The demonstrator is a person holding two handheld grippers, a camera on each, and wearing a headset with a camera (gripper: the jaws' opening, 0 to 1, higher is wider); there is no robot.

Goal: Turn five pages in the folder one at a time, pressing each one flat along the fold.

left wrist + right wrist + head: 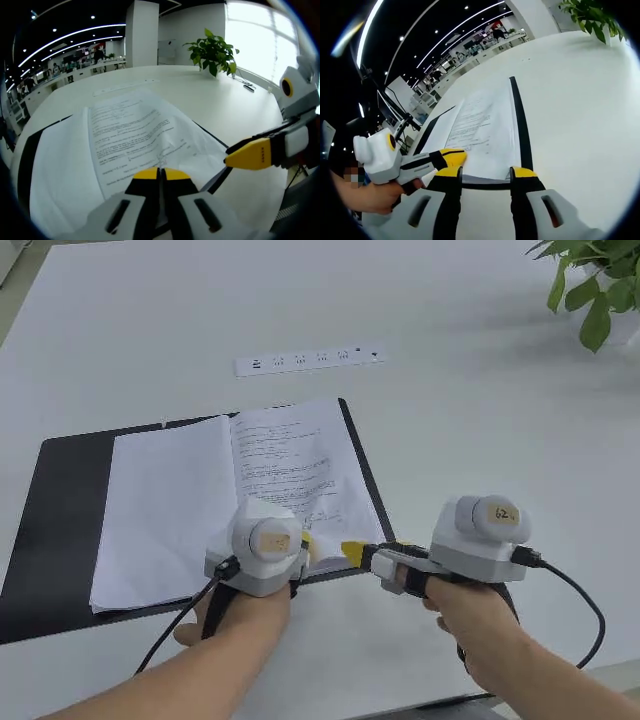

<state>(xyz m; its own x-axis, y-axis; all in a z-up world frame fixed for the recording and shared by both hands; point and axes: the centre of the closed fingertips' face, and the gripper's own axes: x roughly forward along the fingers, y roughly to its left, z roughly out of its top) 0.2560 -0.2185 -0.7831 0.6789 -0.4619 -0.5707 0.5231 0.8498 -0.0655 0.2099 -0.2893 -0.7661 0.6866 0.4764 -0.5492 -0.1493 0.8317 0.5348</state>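
A black folder lies open on the white table, with a blank sheet on its left and a printed page on its right. My left gripper is shut, its yellow tips at the near edge of the printed page. Whether paper sits between the tips cannot be made out. My right gripper is open and level with the folder's near right corner. In its own view the right gripper has the near edge of the printed page between its spread jaws.
A white power strip lies beyond the folder. A potted plant stands at the far right of the table. Cables trail from both grippers toward the near table edge.
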